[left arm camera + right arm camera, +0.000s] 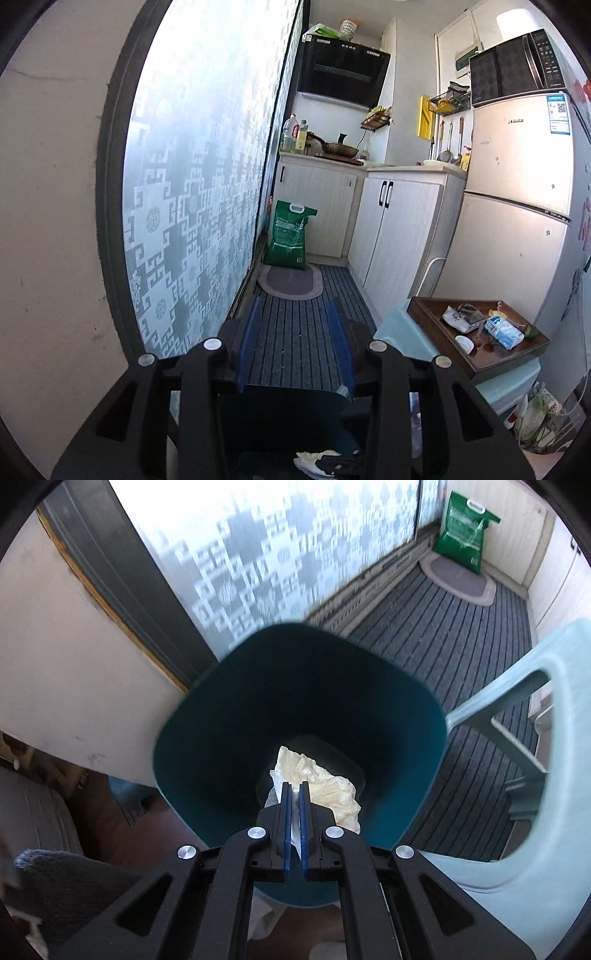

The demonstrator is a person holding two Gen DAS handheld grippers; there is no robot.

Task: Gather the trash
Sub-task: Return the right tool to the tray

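**Crumpled wrapper poised over the bin**

The right gripper [294, 788] sat low in the centre of the right wrist view, its jaws pressed nearly together and pinching a crumpled cream-white wrapper [325, 788]. The wrapper hung inside the mouth of the dark teal trash bin [207, 720], which filled the middle of that frame; whether its lower folds touched the bin floor could not be told. A pale blue plastic stool [554, 812] curved along the right edge, just beside the bin.

The left gripper [297, 343] pointed down the striped kitchen floor mat [295, 332] with its jaws spread wide and nothing between them. At the lower right of the left wrist view, a brown wooden tray [436, 332] rested on the stool and carried more litter: a crushed white packet [454, 318], a blue-and-white packet [504, 332] and a small white cap [464, 343] (other bits there were too small to name).

The step in hand looked like the drop: the wrapper was over the bin and awaiting release. The next move probably called for parting the right jaws so the wrapper fell clear, then reaching to the tray for another piece; thin plastic may cling to the pads.
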